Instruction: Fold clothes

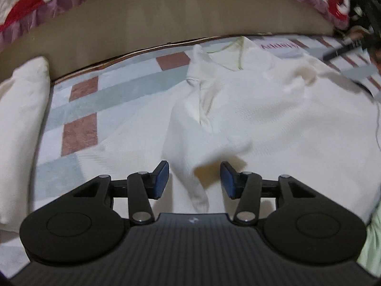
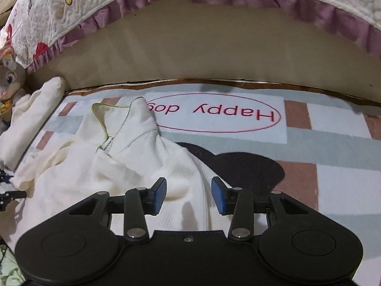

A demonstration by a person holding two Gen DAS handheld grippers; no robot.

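Left wrist view: left claw angled down over white shirt, jaws spread, sleeve between pads untouched. Shirt spread on checked mat, collar at far side. Right wrist view: right claw spread over shirt edge, nothing pinched; only here "Happy dog" print, plush toy far left.

The white shirt runs out of view under both grippers' bodies. A plush toy is cropped at the left edge. Dark gear at the top right corner is blurred.
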